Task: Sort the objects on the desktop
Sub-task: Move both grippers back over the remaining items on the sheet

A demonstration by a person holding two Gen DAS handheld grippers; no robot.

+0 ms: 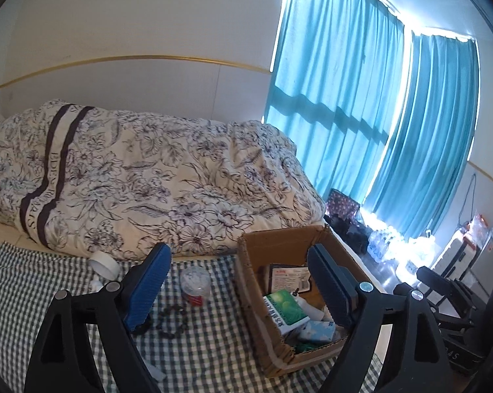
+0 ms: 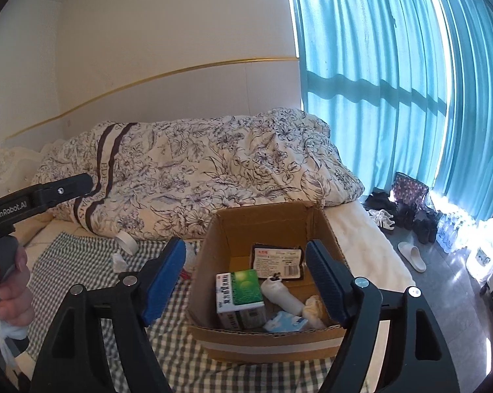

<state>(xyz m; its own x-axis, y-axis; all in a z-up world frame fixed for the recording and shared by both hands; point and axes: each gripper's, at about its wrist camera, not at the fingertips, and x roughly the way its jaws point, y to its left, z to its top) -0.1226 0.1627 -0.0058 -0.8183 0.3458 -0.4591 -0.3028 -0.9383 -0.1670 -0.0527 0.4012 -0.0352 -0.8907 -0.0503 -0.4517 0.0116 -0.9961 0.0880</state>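
The right gripper's blue pad (image 2: 163, 286) hides most of the small jar (image 2: 191, 257) beside the cardboard box (image 2: 266, 344).

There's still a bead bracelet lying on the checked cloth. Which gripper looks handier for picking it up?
Probably the left gripper: open, with the bead bracelet just ahead, beside its left finger. The right gripper, also open, faces the cardboard box.

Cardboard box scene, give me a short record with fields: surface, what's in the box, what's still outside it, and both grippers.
surface: green checked cloth on a bed
box: open cardboard box on the cloth
in box: green-and-white carton, dark flat packet, white tube, blue-white pack
outside box: red-based jar, dark bead bracelet, white cap
left gripper: open, empty
right gripper: open, empty
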